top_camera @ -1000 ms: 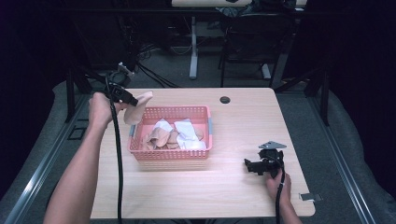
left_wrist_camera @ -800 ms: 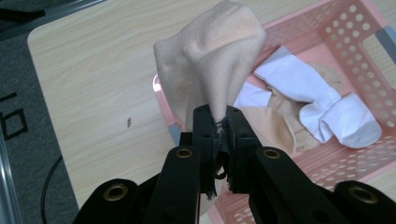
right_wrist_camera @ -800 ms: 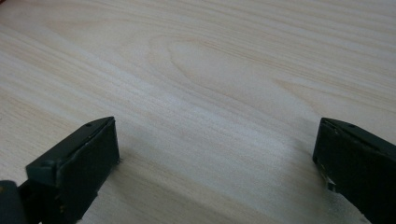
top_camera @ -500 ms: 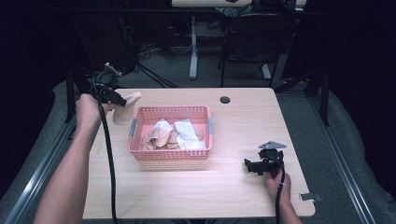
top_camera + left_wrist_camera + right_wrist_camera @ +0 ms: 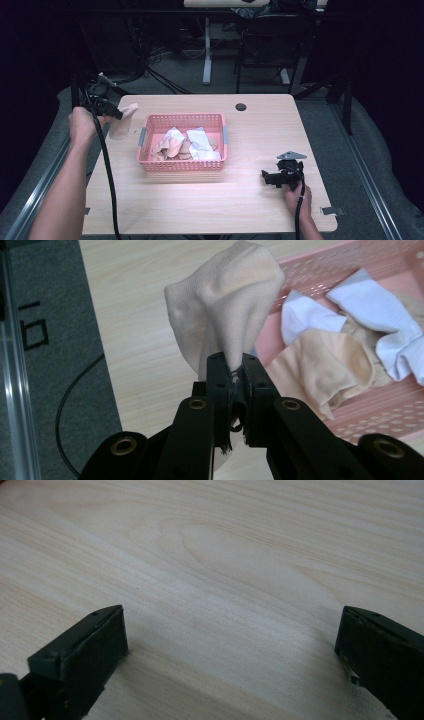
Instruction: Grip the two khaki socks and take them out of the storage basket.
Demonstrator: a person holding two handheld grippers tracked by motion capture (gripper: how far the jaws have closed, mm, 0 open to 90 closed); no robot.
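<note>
My left gripper (image 5: 116, 114) is shut on a beige sock (image 5: 123, 123), which hangs over the table's left part, just left of the pink basket (image 5: 145, 135). In the left gripper view the sock (image 5: 227, 320) bunches up above the pinched jaws (image 5: 232, 371). Inside the basket (image 5: 400, 405) lie more socks, beige (image 5: 170, 146) and white (image 5: 200, 142). My right gripper (image 5: 266, 178) rests on the table at the front right, jaws wide open (image 5: 227, 645) with bare wood between them.
A dark round grommet (image 5: 241, 106) sits near the table's far edge. The wooden table (image 5: 260, 125) has bare room right of the basket. A cable (image 5: 105, 165) trails from the left gripper along the person's forearm. Grey floor and a metal rail lie off the table's left edge.
My left hand has carried the beige sock leftward, away from the basket's left rim toward the table's left edge. The right gripper has stayed put.
</note>
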